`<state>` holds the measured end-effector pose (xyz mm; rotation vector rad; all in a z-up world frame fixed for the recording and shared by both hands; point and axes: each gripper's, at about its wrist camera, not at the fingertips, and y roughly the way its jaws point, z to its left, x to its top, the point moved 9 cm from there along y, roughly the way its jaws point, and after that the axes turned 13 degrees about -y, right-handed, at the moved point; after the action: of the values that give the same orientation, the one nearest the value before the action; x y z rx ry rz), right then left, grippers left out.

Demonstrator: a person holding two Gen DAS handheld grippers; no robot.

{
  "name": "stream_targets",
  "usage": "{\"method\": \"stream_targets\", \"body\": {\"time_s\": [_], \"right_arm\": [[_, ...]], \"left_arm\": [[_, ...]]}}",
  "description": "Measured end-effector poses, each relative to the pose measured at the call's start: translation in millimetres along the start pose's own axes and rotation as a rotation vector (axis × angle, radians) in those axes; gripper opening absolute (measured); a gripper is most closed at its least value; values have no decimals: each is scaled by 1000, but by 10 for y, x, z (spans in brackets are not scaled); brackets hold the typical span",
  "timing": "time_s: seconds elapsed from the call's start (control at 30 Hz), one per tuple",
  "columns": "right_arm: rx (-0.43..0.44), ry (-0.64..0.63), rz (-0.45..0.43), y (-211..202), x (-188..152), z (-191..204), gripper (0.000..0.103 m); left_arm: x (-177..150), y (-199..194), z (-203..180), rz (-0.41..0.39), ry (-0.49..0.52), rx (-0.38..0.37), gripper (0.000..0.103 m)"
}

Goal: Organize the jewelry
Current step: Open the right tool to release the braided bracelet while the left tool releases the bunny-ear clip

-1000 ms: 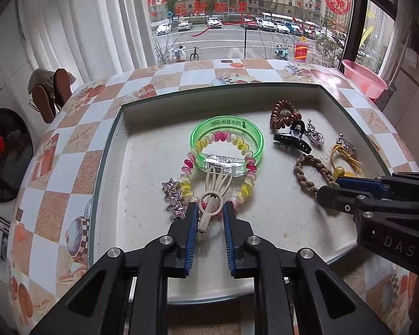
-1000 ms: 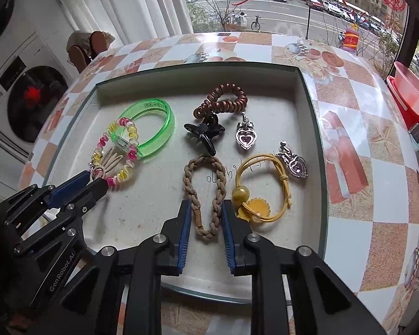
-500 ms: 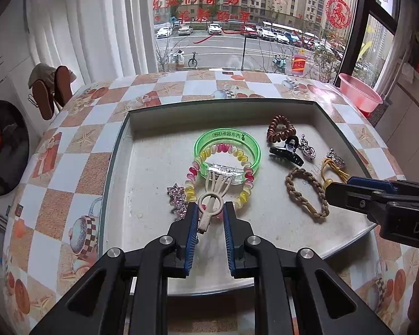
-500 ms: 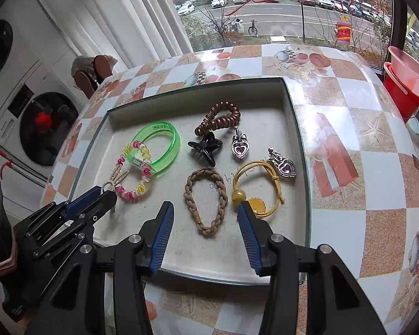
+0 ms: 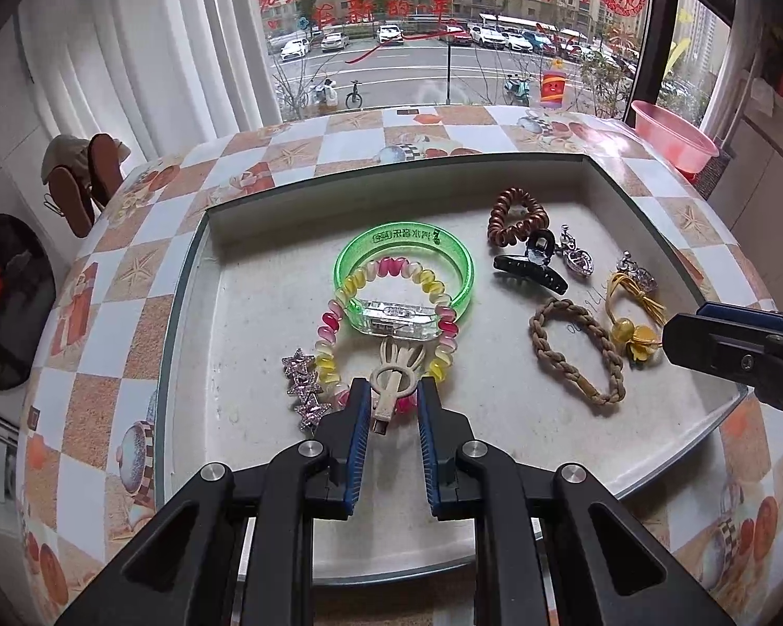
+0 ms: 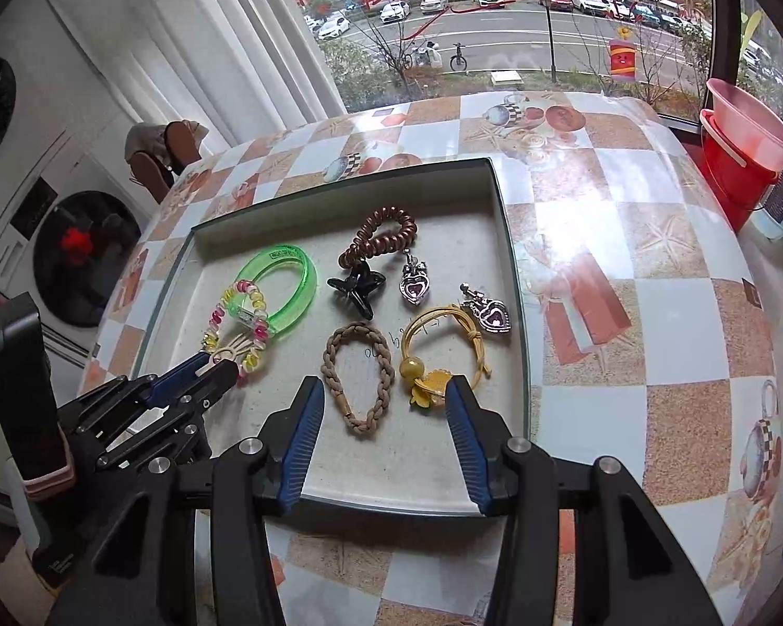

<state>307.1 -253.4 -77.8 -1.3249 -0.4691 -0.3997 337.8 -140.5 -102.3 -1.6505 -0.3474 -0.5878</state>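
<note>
My left gripper [image 5: 391,404] is shut on the stem of a cream hand-shaped hair clip [image 5: 396,370] at the front of the grey tray [image 5: 245,323]. The clip's prongs rest over a pink-and-yellow spiral bracelet [image 5: 331,323], which overlaps a green bangle [image 5: 404,245]. My right gripper [image 6: 385,391] stands open above the tray's near edge with nothing between its pads. Just past the right gripper lie a braided brown hair tie [image 6: 360,370] and a yellow hair tie [image 6: 443,344].
The tray also holds a star clip [image 5: 303,391], a brown coil tie [image 5: 517,216], a black claw clip [image 5: 530,266] and two heart pendants [image 6: 415,287]. The tray sits on a checked tablecloth [image 6: 652,313]. Beyond the table's right edge stand a pink basin and a red bucket [image 6: 736,177].
My right gripper opened, let go of the braided brown tie and drew back and up from it. The left gripper kept its hold on the cream clip.
</note>
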Motion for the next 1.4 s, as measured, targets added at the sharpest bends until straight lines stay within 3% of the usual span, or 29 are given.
{"method": "stream_targets", "body": {"time_s": [0.47,0.5,0.53,0.57,0.63,1.0,1.13,1.23,1.4], "right_arm": [[-1,10,-1,-26,-55,-51,52],[-2,10,-3,-32,-59,-55,52],[-1,11,-5,-40,-61,-59,52],[0,13,-7,-53,-69,-63,52],[0,14,-11,-66,-68,-64,52],[-7,11,-5,-74,-99,-60,52],[-11,6,2,-74,-118,-24,68],[-21,-13,5,-81,-125,31,69],[-38,-36,19,-84,-151,105,80]], "left_arm": [[-30,-8,42,-15,-5,23,32],[-22,-16,50,-18,-11,22,41],[-13,-29,62,-23,-20,24,85],[6,-62,85,-41,-35,27,103],[56,-158,103,-92,-46,23,103],[85,-294,173,-104,-59,37,103],[48,-327,227,-95,-65,45,103],[10,-348,265,-84,-67,54,103],[-68,-382,336,-70,-67,64,103]]}}
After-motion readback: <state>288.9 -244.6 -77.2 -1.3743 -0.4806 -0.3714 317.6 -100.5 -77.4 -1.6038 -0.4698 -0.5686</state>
